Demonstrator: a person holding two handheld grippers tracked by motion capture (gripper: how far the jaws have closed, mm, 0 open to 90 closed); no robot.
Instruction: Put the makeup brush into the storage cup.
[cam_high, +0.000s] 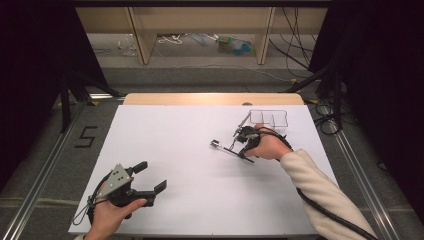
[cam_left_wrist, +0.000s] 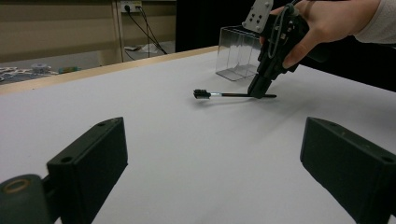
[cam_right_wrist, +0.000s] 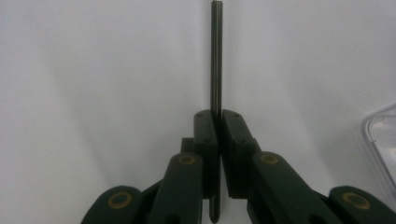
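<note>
Right gripper (cam_right_wrist: 217, 116) jaws clamp brush (cam_right_wrist: 215, 56), bristles (cam_left_wrist: 201, 94) seen from left gripper view

The brush (cam_right_wrist: 216, 56) head is running off the right gripper view's top edge; the clear box (cam_right_wrist: 380, 135) is getting cropped at the right

Looks like a lab: black curtains (cam_high: 30, 60) around a white table (cam_high: 180, 200), loose cables (cam_high: 295, 40) and a taped floor number (cam_high: 86, 136).

Legible markings, one entry: I read a single dark numeral "5" (cam_high: 87, 136) marked on the grey floor (cam_high: 45, 150) to the left of the table (cam_high: 165, 150), seen from the high view. I found no other readable text, label or brand.
</note>
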